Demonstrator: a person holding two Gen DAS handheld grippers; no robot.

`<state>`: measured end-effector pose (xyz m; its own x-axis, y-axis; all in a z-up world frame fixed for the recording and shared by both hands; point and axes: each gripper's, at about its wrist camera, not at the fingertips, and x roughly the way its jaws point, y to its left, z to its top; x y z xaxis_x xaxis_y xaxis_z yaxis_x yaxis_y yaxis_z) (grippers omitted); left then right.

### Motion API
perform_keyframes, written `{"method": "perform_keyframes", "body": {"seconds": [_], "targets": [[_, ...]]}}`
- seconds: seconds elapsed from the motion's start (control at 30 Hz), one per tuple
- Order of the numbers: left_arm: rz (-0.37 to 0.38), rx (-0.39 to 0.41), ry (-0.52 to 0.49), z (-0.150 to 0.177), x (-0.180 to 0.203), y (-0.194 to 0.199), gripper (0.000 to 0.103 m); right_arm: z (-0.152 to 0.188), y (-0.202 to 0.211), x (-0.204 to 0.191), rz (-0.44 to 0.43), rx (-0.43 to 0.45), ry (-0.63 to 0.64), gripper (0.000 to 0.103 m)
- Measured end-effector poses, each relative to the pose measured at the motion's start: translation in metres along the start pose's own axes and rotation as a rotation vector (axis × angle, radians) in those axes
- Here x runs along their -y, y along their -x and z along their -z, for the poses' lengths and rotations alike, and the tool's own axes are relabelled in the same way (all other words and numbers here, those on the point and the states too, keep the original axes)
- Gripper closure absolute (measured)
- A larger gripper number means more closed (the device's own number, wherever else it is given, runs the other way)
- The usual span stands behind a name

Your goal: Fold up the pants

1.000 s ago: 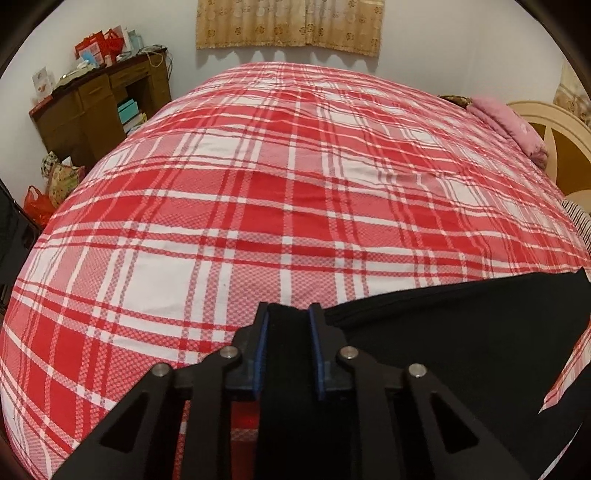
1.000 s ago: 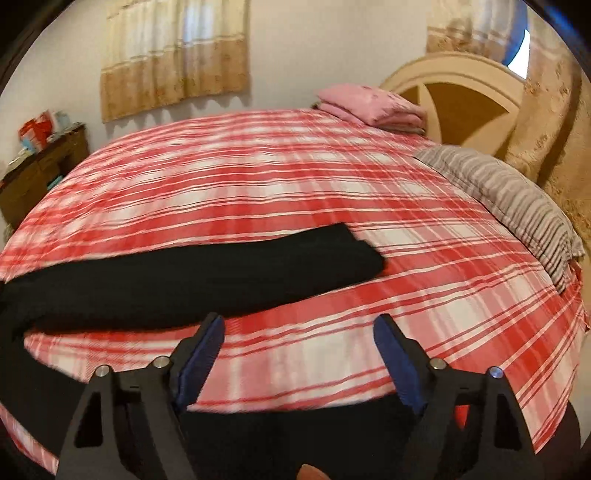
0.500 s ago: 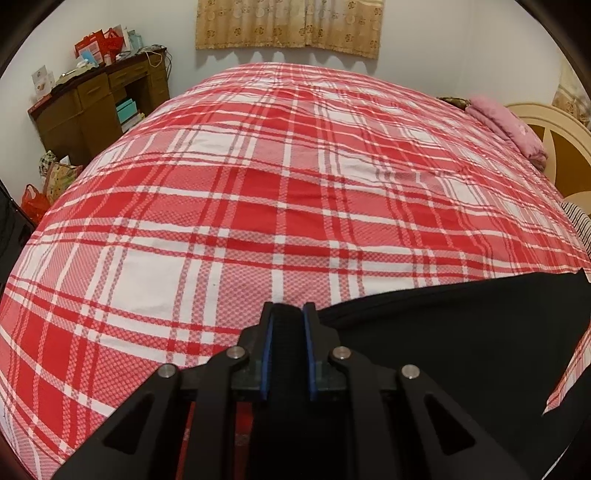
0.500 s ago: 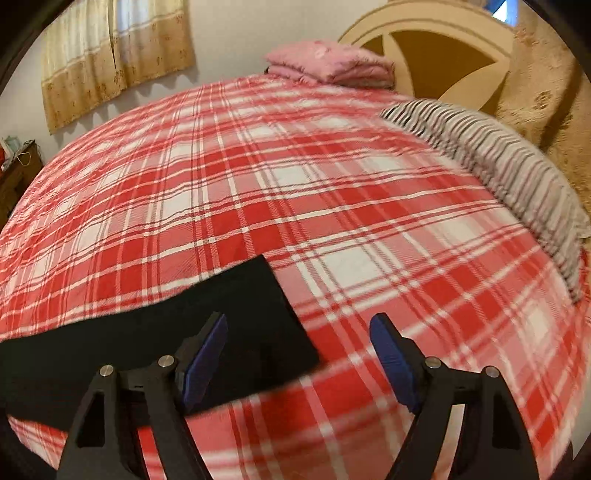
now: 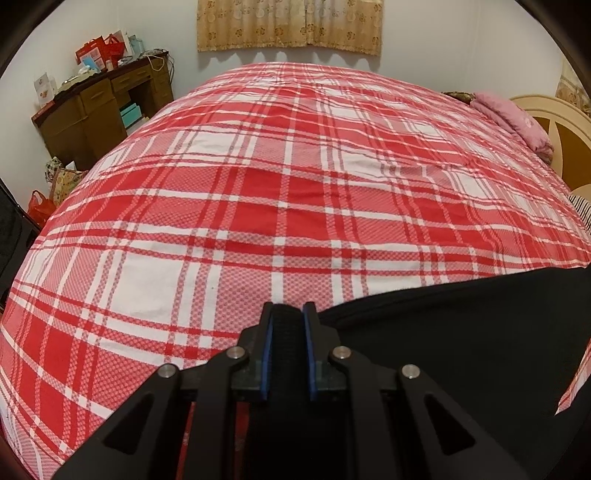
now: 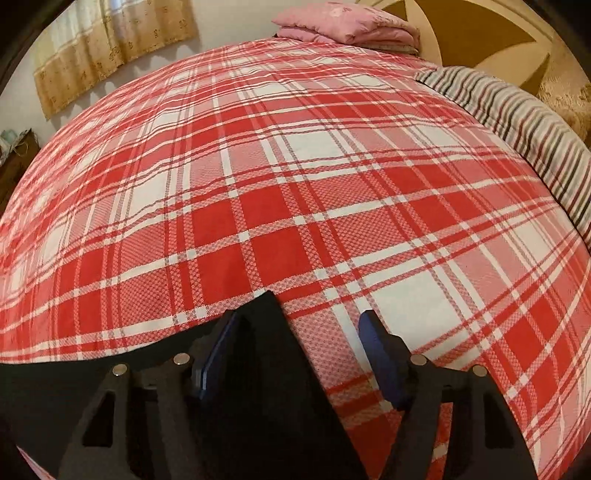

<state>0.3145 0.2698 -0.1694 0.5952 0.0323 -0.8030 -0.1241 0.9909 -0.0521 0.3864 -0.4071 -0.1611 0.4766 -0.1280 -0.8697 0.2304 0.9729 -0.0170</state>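
Black pants (image 5: pixel 461 332) lie on the red and white plaid bed (image 5: pixel 295 184). My left gripper (image 5: pixel 288 314) is shut on a black band at the pants' near left end, which fills the gap between its blue pads. In the right wrist view the end of a black pant leg (image 6: pixel 258 354) reaches between the fingers of my right gripper (image 6: pixel 299 321). That gripper is open and low over the bed, its left pad (image 6: pixel 216 350) over the cloth and its right pad (image 6: pixel 376 350) over bare sheet.
A brown desk (image 5: pixel 99 103) with boxes stands beyond the bed's far left corner, with bags (image 5: pixel 55 188) on the floor by it. Folded pink bedding (image 6: pixel 343 26), a striped pillow (image 6: pixel 524 129) and a cream headboard (image 6: pixel 480 33) are at the bed's right end. Curtains (image 5: pixel 288 22) hang behind.
My right gripper has moved right and down along the pant leg until the leg's end sits between its open fingers. My left gripper has closed tighter on the black band and stayed put.
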Motion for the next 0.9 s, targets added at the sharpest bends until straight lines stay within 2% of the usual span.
{"method": "perform_keyframes", "body": {"seconds": [0.03,0.07,0.1,0.17,0.37,0.67,0.9], "targets": [[0.005,0.001,0.001,0.0,-0.001,0.0,0.088,0.001,0.003,-0.003,-0.018,0.001,0.019,0.057],[0.008,-0.002,0.002,0.0,-0.001,0.0,0.088,0.002,0.007,-0.009,-0.031,-0.003,0.045,0.074],[0.016,-0.001,0.006,-0.001,-0.001,0.0,0.088,0.004,0.009,-0.015,-0.025,-0.002,0.074,0.085],[0.031,-0.004,0.012,-0.001,-0.003,0.001,0.088,0.01,0.018,-0.03,0.022,0.016,0.158,0.092],[0.047,0.014,-0.007,-0.004,-0.001,0.015,0.09,0.02,0.055,-0.027,-0.003,0.105,0.155,0.095],[0.189,0.143,0.099,-0.001,-0.018,0.068,0.091,0.033,0.129,-0.014,-0.038,0.294,0.16,0.096],[0.265,0.209,0.111,0.008,-0.024,0.094,0.091,0.077,0.174,-0.001,-0.078,0.424,0.197,0.096]]}}
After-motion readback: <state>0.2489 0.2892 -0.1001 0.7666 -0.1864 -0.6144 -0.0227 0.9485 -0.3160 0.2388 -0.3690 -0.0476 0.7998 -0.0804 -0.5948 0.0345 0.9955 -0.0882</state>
